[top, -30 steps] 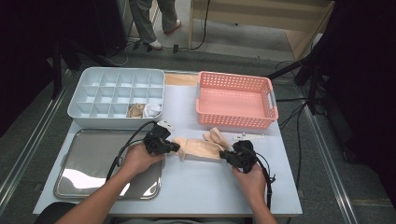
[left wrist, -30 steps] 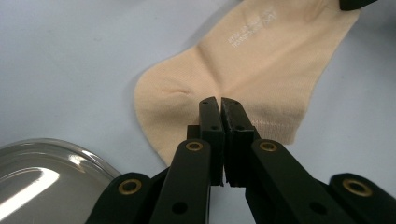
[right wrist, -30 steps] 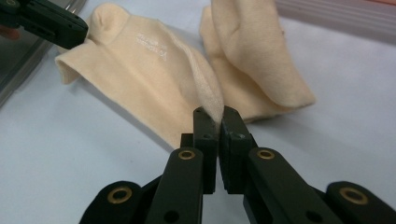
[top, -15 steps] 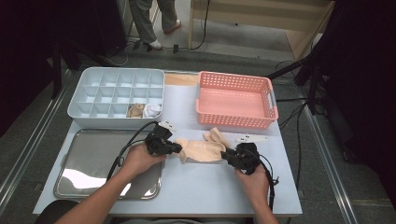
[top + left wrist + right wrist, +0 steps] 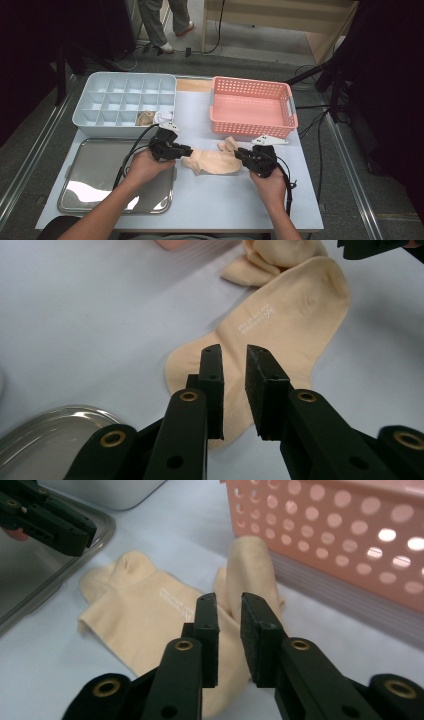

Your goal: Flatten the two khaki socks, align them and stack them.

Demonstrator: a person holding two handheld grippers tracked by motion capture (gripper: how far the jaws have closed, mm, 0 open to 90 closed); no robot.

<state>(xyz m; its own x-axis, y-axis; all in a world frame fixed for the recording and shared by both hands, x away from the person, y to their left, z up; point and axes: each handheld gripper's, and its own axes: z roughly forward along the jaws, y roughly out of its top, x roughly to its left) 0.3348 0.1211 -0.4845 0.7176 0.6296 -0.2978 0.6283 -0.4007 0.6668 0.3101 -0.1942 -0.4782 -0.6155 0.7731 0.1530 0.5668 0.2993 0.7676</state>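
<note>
Hiding the sock (image 5: 280, 325) ends, both grippers' jaws stand slightly apart

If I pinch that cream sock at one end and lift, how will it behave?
The cream fabric sock will probably hang limp: it lies flat, creased and partly folded on the pale table. It looks thin, so likely light. Pushing it would probably bunch it up, not slide it whole. The left claw and right claw stand slightly open above it.
</note>
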